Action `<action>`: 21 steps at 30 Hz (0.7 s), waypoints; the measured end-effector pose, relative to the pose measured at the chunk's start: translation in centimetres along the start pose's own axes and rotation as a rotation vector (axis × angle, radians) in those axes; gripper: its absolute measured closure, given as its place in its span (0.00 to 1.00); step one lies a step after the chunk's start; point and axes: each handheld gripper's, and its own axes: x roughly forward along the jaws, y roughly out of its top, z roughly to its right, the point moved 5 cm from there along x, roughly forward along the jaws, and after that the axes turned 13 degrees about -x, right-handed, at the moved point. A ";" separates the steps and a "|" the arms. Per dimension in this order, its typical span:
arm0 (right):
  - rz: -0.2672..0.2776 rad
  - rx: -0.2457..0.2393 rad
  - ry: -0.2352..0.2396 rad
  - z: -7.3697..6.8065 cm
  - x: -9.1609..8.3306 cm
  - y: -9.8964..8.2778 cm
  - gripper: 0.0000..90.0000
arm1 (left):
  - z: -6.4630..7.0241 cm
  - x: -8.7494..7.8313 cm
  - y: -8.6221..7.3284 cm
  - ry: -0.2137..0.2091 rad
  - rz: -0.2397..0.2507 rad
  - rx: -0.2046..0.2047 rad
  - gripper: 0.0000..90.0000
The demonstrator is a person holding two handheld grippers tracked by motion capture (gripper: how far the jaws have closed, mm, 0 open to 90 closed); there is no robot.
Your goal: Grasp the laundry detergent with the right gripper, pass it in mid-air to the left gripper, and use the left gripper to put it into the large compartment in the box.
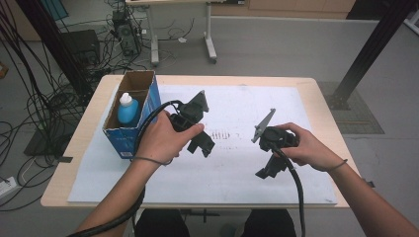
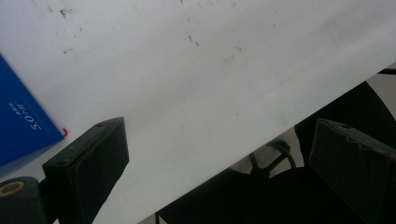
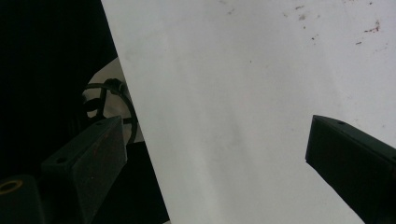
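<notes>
one blue cardboard box (image 1: 132, 116) at the table's (image 1: 306, 84) left edge, one blue bottle (image 1: 128, 109) inside it, one white sheet (image 1: 237, 173) covering the table, two hand-held grippers, left (image 1: 203, 144) and right (image 1: 266, 170)

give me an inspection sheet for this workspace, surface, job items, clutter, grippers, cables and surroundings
Surface: wooden table under a white sheet with faint dark marks.
Job's things: open blue box at the sheet's left edge; blue bottle with white cap upright inside.
Clutter: nothing seen.
Grippers: left gripper beside the box, jaws apart, empty; right gripper mid-right, jaws apart, empty.
Cables: one black cable trails from each gripper toward the person.
Surroundings: grey floor, tangled wires at left, second table's legs behind.
</notes>
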 end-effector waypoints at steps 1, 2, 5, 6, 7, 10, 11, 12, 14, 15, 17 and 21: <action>-0.001 -0.001 0.001 0.0 0.0 -0.1 0.05 | 0.0 0.1 0.0 0.003 0.000 0.001 0.06; -0.001 0.002 -0.001 0.0 0.1 -0.1 0.06 | 0.1 0.1 0.0 0.002 0.000 -0.002 0.06; 0.000 0.001 -0.004 0.1 0.0 -0.2 0.05 | 0.1 0.0 -0.1 0.001 0.002 -0.005 0.06; 0.000 0.001 -0.006 0.1 0.0 -0.2 0.05 | 0.1 0.0 -0.1 0.003 0.000 -0.003 0.06; 0.000 0.003 -0.008 0.0 -0.1 -0.2 0.05 | 0.1 0.0 -0.1 0.005 0.002 -0.002 0.06; 0.005 0.002 -0.009 0.0 -0.3 -0.2 0.05 | 0.2 0.0 -0.1 0.008 0.001 0.001 0.06; 0.006 0.000 -0.013 0.0 -0.3 -0.3 0.05 | 0.2 0.0 -0.1 0.007 0.002 -0.001 0.06; 0.008 -0.004 -0.014 0.1 -0.4 -0.3 0.05 | 0.2 0.0 -0.1 0.009 0.004 -0.002 0.06; 0.009 -0.003 -0.016 0.0 -0.5 -0.2 0.05 | 0.3 0.0 -0.2 0.009 0.002 -0.001 0.06; 0.009 0.000 -0.016 0.0 -0.5 -0.2 0.05 | 0.3 0.0 -0.3 0.008 0.002 0.000 0.06; 0.007 0.000 -0.015 -0.1 -0.5 -0.2 0.05 | 0.2 0.1 -0.3 0.007 0.004 -0.005 0.06; 0.012 0.002 -0.014 -0.1 -0.4 -0.3 0.05 | 0.2 0.1 -0.4 0.004 0.003 -0.003 0.06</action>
